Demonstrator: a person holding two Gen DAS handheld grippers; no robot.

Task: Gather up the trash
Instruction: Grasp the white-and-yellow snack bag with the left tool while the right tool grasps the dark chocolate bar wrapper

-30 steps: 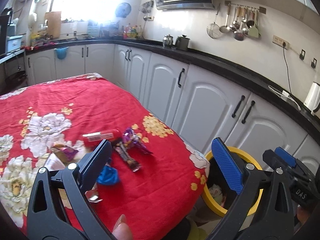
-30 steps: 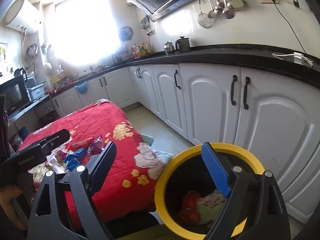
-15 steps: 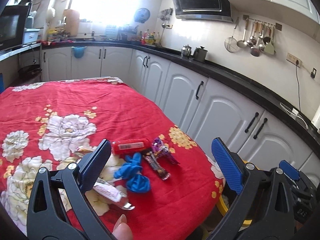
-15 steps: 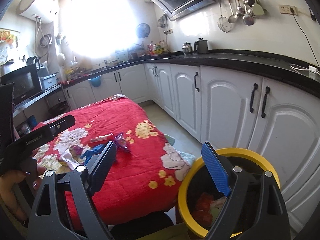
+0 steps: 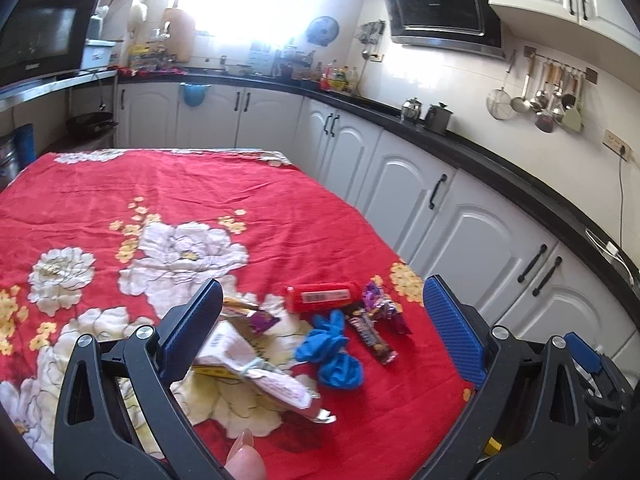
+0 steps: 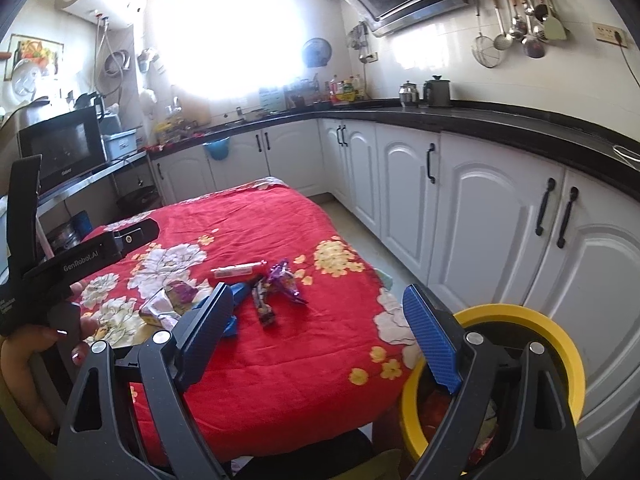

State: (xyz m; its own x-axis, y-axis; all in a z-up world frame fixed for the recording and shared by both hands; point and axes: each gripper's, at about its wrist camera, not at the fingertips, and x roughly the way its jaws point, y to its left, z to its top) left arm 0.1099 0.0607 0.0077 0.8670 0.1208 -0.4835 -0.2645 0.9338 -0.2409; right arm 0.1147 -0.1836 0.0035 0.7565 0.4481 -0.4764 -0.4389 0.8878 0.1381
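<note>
White kitchen cabinets ringed a desk point(image 5: 100, 200) under a red floral cloth, trash point(image 5: 332, 336) clustered near its right edge, presumably within reach of the yellow bin point(image 6: 560, 344) just off that edge. Left tool point(image 5: 320, 320) and right tool point(image 6: 316, 316) both gaped wide, empty, aimed at the wrappers.

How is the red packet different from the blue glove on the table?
The red packet is a long, straight stick with a white label; the blue glove is soft, crumpled and knotted up, with no label. The red packet lies farther from the tools; the blue glove lies nearer them. Both rest on the red flowered cloth, untouched.
</note>
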